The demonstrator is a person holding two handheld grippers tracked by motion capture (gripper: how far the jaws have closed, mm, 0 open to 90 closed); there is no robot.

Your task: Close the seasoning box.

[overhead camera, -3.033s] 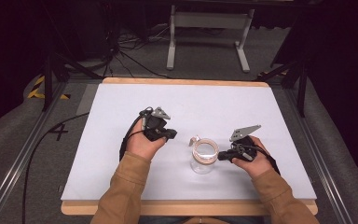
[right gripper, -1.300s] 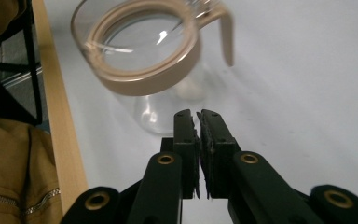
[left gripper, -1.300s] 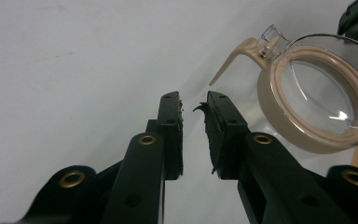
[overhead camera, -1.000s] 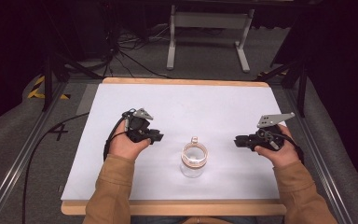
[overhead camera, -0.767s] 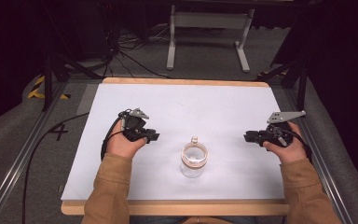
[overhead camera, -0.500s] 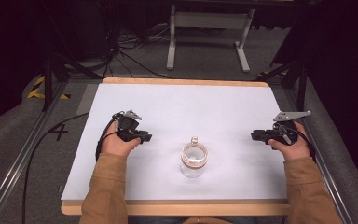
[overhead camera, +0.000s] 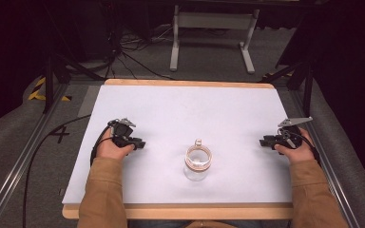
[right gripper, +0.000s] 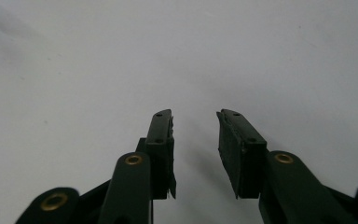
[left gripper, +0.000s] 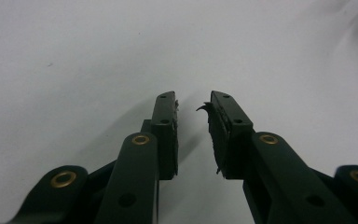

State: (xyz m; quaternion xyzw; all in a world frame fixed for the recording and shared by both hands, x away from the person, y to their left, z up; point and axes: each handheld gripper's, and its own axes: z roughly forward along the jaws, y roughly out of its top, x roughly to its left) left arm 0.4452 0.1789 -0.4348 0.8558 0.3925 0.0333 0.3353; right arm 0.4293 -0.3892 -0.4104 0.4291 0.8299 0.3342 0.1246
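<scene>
On table (overhead camera: 180, 104) mid-front: clear glass jar (overhead camera: 197, 163), upright, lidless | left tool (overhead camera: 138, 144) parted, empty | right tool (overhead camera: 264, 141) parted, empty

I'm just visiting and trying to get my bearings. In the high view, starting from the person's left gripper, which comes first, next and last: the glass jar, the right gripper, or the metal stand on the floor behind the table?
From the left gripper:
1. Glass jar, mid-table near the front.
2. Right gripper, by the right edge.
3. Metal stand, on the floor beyond the far edge.

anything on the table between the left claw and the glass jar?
Nothing visible. In the high view the left claw points toward the clear glass jar across bare white table. The only other item, a small pale object, sits just behind the jar, off that line. The claw is open and empty.
</scene>
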